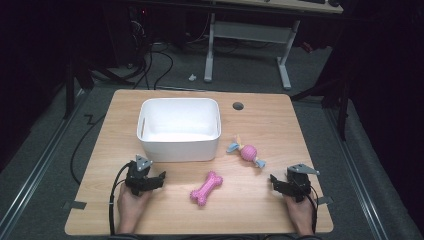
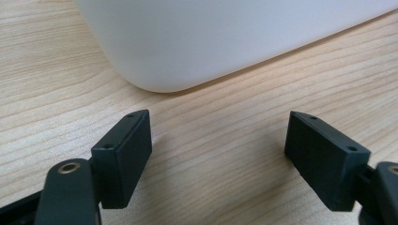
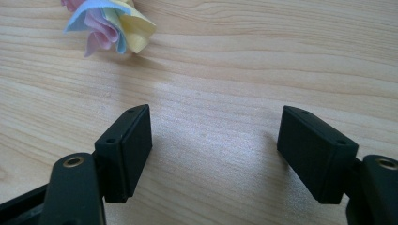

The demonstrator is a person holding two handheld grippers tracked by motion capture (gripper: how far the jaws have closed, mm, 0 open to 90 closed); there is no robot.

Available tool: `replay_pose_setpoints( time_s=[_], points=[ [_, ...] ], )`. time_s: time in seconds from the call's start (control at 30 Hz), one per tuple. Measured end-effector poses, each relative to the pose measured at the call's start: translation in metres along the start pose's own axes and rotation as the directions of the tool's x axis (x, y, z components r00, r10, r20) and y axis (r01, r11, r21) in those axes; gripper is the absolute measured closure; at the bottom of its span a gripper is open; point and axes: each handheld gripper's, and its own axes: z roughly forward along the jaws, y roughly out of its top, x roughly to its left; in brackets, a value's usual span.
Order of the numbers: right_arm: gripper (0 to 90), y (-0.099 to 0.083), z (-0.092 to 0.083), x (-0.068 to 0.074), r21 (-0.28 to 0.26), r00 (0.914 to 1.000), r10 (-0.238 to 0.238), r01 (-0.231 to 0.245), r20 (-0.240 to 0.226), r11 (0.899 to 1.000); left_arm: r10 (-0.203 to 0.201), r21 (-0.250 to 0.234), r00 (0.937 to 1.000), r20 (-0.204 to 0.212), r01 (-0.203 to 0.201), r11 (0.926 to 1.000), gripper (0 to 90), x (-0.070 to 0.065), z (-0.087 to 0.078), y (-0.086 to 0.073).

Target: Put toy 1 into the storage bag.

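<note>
A white plastic bin [image 1: 179, 129] stands on the wooden table [image 1: 260, 115], left of centre. In front of it lies a pink bone-shaped toy [image 1: 206, 188]. To the bin's right rests a pink ball toy with pastel rope tassels [image 1: 246, 152]. My left gripper [image 1: 148, 176] sits open near the bin's front left corner, and the bin wall [image 2: 225, 42] rises just beyond its jaws [image 2: 218, 157]. At the front right, my right gripper [image 1: 280, 182] is open and empty; a pastel tassel [image 3: 110, 23] shows past its jaws [image 3: 213, 154].
A round cable hole [image 1: 238, 106] is set into the table at the back right. Beyond the table stand a white desk frame [image 1: 247, 42] and loose cables [image 1: 155, 65] on the grey floor.
</note>
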Motion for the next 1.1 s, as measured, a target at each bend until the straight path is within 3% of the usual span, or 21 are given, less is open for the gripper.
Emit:
replay_pose_setpoints(
  time_s=[0.67, 0.8, 0.87, 1.1],
  points=[
    [26.6, -0.0002, -0.0001, 0.0001, -0.001, 1.0000, -0.005, 0.005, -0.001, 1.000, 0.022, 0.010, 0.9996, 0.018, -0.022, 0.9997, 19.1, 0.0005, 0.0020, 0.0019],
    [26.5, -0.0003, -0.0003, 0.0003, -0.001, 1.0000, -0.007, 0.007, -0.002, 1.000, 0.021, 0.007, 0.9995, 0.024, -0.021, 0.9997, 21.0, 0.0003, 0.0017, 0.0021],
    [26.5, -0.0004, -0.0004, 0.0004, -0.001, 1.0000, -0.008, 0.008, -0.004, 1.000, 0.010, 0.008, 0.9995, 0.029, -0.011, 0.9999, 27.8, 0.0011, -0.0006, 0.0024],
    [26.5, -0.0005, -0.0003, 0.0006, -0.003, 0.9999, -0.008, 0.008, -0.006, 1.000, 0.016, 0.002, 0.9995, 0.029, -0.017, 0.9999, 28.8, 0.0023, -0.0064, 0.0030]
  ],
)
